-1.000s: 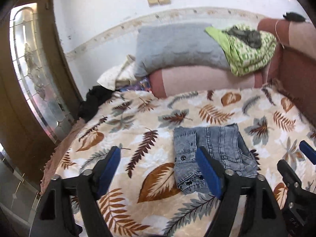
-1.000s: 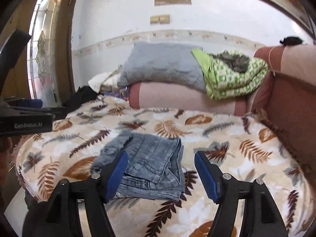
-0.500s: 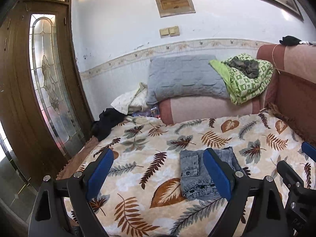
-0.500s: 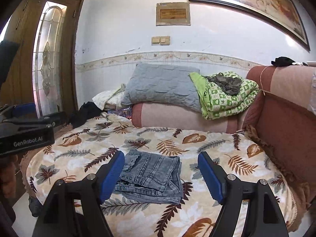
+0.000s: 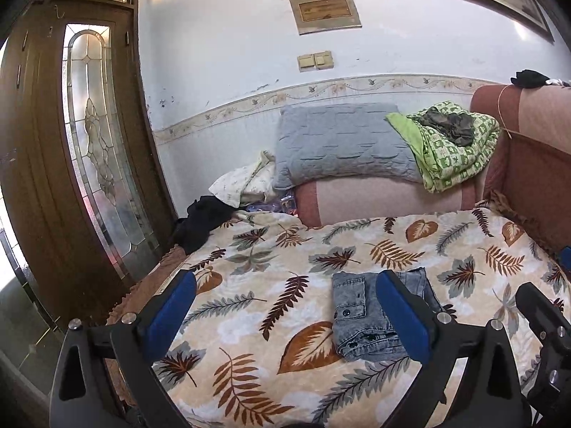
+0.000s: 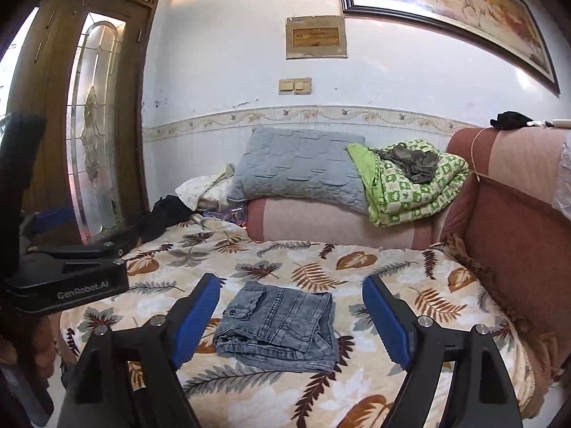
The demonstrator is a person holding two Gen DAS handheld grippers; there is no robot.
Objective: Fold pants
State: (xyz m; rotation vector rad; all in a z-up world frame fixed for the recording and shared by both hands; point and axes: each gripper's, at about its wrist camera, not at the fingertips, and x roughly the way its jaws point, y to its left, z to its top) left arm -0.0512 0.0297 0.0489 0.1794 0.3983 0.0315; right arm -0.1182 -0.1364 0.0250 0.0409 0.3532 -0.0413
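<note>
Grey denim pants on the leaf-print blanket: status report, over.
Left gripper open, empty. Right gripper open, empty. Grey denim pants folded compact, flat on leaf-print blanket. Nothing on them.

Left gripper: jaws spread wide, blue pads apart, nothing between them.
Right gripper: jaws equally wide, empty, level beside the left.

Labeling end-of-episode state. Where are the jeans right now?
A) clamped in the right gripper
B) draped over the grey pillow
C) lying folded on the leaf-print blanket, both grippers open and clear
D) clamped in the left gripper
C: the jeans lie as a compact folded stack on the leaf-print blanket, while the left gripper and right gripper are both wide open, holding nothing.
</note>
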